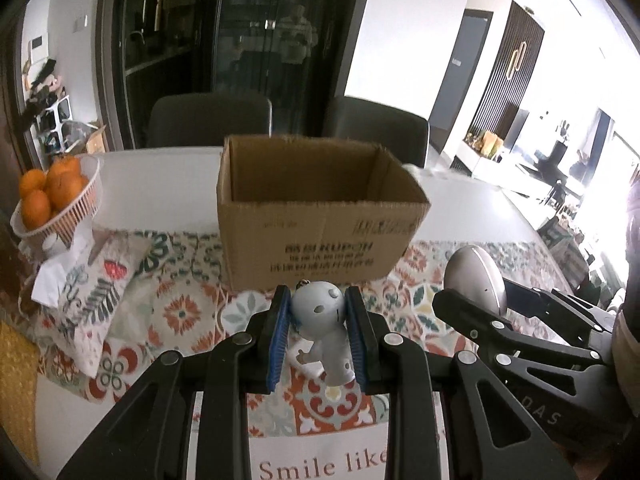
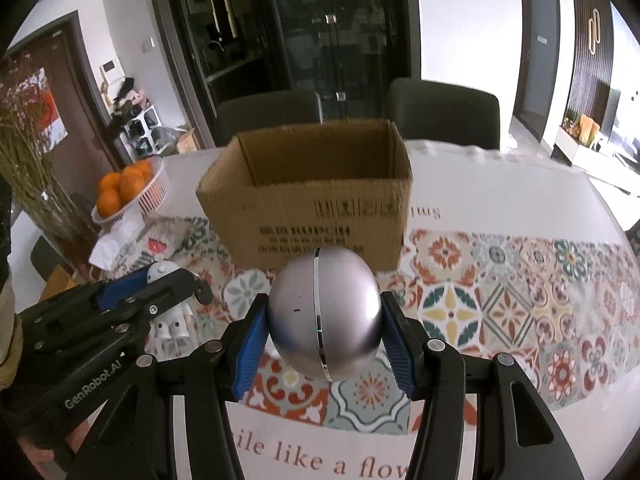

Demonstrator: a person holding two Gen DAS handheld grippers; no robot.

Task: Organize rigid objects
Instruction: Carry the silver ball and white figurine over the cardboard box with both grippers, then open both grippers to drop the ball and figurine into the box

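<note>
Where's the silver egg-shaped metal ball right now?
Clamped in the right gripper, the silver egg-shaped metal ball is above the patterned tablecloth, just before the open cardboard box.

The silver egg-shaped object looks like brushed metal, satin-smooth, with a glossy chrome band round it. The small figurine is pale glossy plastic. The box is matt brown corrugated cardboard with rough-cut edges. The patterned cloth on the bench looks smooth. Gripper pads are ribbed blue rubber on matt black plastic
</note>
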